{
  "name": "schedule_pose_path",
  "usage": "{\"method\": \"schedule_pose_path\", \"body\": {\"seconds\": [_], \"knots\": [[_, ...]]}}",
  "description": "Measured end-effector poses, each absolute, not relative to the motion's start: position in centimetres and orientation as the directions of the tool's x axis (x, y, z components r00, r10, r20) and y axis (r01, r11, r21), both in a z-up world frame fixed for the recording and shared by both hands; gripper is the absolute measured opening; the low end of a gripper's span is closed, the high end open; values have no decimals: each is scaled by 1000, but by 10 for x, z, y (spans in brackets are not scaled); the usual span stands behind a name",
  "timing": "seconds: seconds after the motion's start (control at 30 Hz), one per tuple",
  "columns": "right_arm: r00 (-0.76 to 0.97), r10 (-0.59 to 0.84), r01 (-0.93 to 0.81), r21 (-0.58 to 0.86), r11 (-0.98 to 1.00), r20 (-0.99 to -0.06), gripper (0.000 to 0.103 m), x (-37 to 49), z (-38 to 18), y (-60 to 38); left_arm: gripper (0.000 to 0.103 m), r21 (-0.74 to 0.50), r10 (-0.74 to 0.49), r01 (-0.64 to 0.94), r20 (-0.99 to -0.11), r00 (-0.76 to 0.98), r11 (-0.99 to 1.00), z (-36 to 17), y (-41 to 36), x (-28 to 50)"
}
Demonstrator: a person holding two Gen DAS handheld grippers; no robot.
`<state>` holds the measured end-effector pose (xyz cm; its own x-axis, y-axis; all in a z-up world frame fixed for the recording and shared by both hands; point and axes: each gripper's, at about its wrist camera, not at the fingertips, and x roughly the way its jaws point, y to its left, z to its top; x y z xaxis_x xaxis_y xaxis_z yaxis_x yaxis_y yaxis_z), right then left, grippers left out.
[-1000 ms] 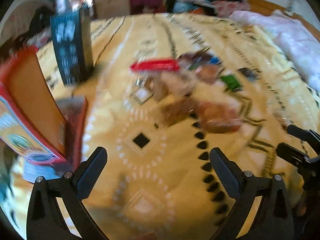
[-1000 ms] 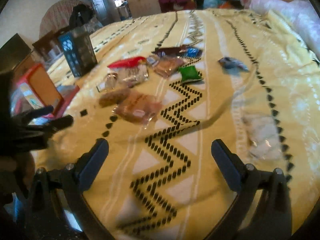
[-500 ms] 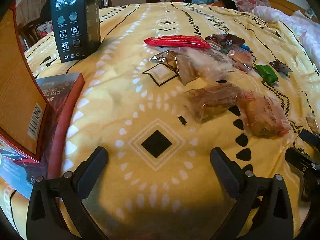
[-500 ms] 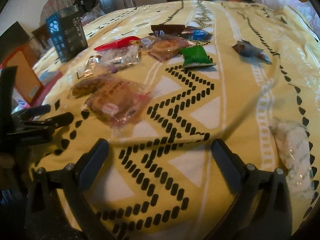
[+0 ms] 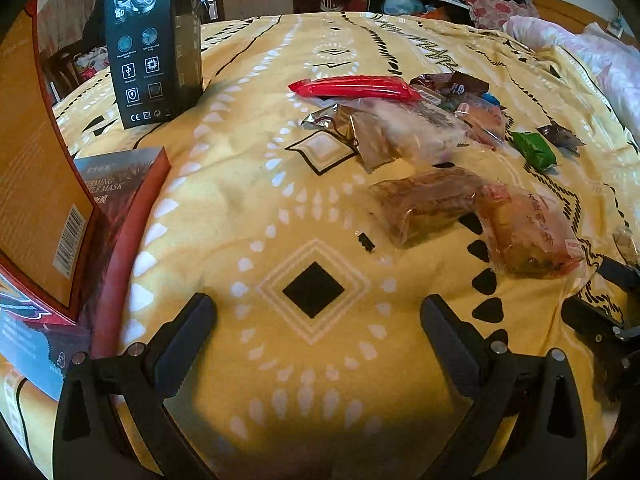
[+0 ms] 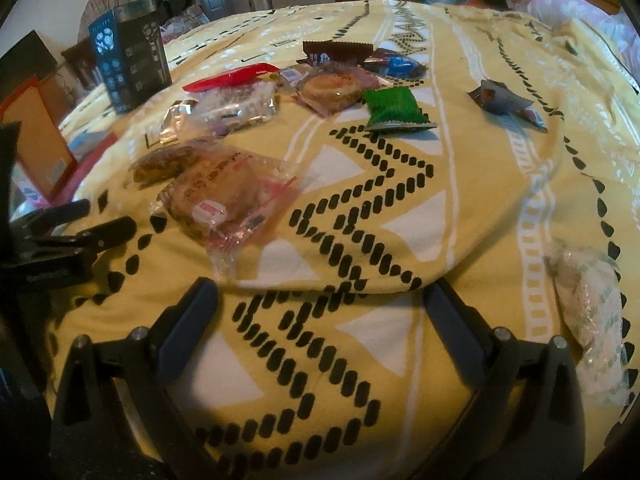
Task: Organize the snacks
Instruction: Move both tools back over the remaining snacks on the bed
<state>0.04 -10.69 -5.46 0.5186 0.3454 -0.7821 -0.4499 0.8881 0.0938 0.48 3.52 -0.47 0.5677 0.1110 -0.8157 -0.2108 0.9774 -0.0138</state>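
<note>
- My left gripper (image 5: 316,312) hangs over the yellow patterned bedspread (image 5: 280,208), jaws spread wide, nothing between them.
- My right gripper (image 6: 320,300) is the same: wide apart, empty, low over the black zigzag print.
- Snacks lie loose on the bedspread, none in any container. In the left view, at 1 o'clock, two clear-wrapped brown pastries (image 5: 472,216) lie touching each other.
- Farther up at 12 o'clock, a long red wrapper (image 5: 352,87), with a clear packet of pale cake (image 5: 404,130) just beside it.
- In the right view, a green foil packet (image 6: 394,110) sits at 1 o'clock, a dark crinkled wrapper (image 6: 506,102) at 2 o'clock, well apart from the pile.
- A clear bag of white snacks (image 6: 592,312) lies alone at 3 o'clock.
- Boxes: a tall black carton (image 5: 154,40) stands upright at 10 o'clock in the left view, shut. An orange cardboard box (image 5: 32,176) stands at 9 o'clock; I cannot tell what is inside.
- A flat dark red box (image 5: 120,208) lies against it.
</note>
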Motion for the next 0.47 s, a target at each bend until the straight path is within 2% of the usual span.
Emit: {"method": "schedule_pose_path", "body": {"seconds": [0.47], "knots": [[521, 334, -449, 80, 890, -786, 103, 1, -55, -105, 103, -12, 115, -213, -810, 575, 977, -5, 35, 6]]}}
